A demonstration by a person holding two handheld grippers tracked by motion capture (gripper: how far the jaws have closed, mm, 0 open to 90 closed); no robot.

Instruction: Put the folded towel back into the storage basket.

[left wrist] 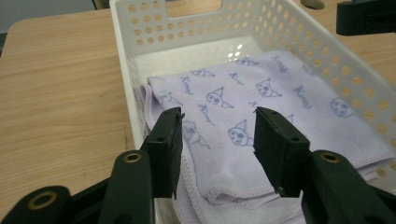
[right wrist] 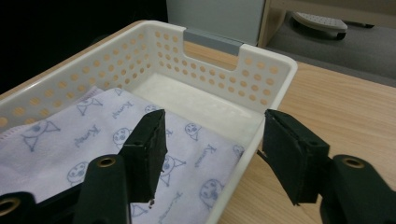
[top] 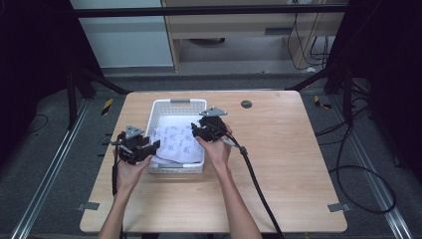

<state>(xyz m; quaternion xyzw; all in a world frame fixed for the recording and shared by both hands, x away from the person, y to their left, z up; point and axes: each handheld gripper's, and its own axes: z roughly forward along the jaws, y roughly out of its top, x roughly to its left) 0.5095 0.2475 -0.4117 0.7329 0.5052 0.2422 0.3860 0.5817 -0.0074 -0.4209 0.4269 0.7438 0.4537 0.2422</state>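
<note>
Beyond basket [right wrist: 261, 60], chair base [right wrist: 320, 21]

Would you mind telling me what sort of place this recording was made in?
Probably a lab or workshop data-collection station: a wooden table stands inside a dark metal frame, cables trail over grey carpet, and a person holds the left gripper and right gripper over a white basket with a folded cloth.
</note>
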